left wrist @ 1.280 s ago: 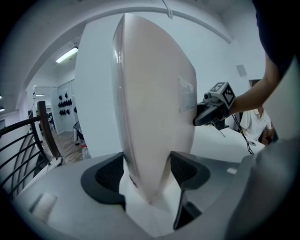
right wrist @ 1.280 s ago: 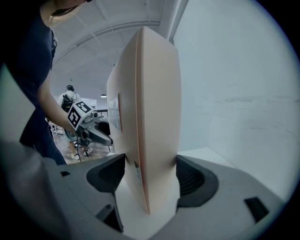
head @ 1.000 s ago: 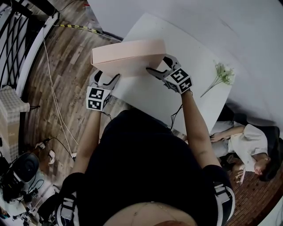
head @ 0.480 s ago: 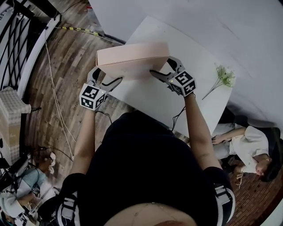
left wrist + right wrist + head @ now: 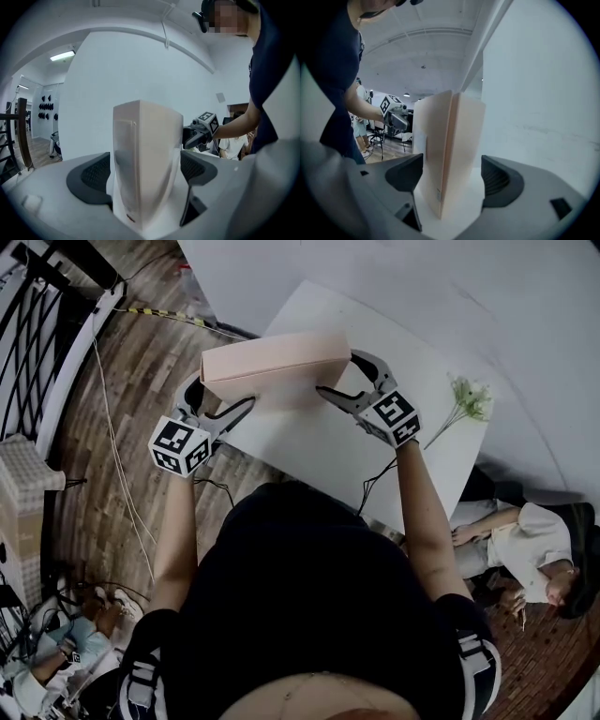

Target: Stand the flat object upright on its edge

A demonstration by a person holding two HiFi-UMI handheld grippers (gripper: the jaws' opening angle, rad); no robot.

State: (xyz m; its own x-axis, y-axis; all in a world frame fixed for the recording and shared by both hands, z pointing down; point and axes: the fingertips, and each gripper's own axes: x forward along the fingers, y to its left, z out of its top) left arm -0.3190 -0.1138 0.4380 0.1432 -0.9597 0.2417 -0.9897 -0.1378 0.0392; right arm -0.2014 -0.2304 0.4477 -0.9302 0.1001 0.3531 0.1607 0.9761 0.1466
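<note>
The flat pink box [image 5: 277, 367] stands upright on its long edge on the white table [image 5: 319, 451]. My left gripper [image 5: 217, 397] straddles the box's left end with its jaws open. In the left gripper view the box [image 5: 145, 154] fills the space between the pads of the left gripper [image 5: 146, 171] without being squeezed. My right gripper [image 5: 339, 373] straddles the right end, also open. In the right gripper view the box [image 5: 447, 145] stands inside the right gripper [image 5: 452, 176] with a clear gap on its right side. Each gripper shows in the other's view, the right gripper [image 5: 201, 131] and the left gripper [image 5: 396, 117].
A sprig of white flowers [image 5: 469, 399] lies near the table's right corner. The box's left end stands close to the table's left edge. A person [image 5: 525, 554] sits on the floor at the right. Cables [image 5: 117, 474] run over the wooden floor at the left.
My left gripper's jaws have spread wider off the box and the gripper has drawn back to the left. The box stays upright. The right gripper has barely moved.
</note>
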